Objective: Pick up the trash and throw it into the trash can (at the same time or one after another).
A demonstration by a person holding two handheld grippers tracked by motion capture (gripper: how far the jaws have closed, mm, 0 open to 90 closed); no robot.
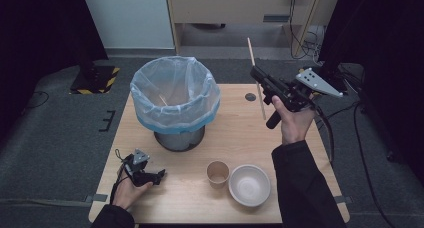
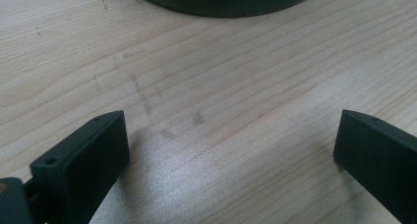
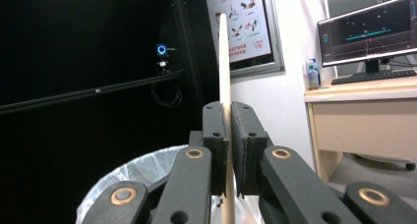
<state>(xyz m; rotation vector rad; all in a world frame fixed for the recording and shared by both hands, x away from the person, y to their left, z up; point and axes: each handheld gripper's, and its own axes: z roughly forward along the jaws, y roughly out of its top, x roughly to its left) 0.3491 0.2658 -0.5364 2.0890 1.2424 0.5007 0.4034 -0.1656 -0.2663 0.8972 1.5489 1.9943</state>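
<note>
High view: wood table (image 1: pixel 190 188), grey carpet (image 1: pixel 55 138).

Grey carpet floor (image 1: pixel 60 133); black curtains (image 1: pixel 35 28); desk (image 3: pixel 361 116) with monitor (image 3: pixel 366 35); wall poster (image 3: pixel 243 22), text unreadable.

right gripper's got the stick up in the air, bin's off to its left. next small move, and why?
Probably carry the right gripper left over the bin. Its jaws are shut on the wooden stick, which is off the table and upright, beside the bin's lined opening rather than above it.
</note>
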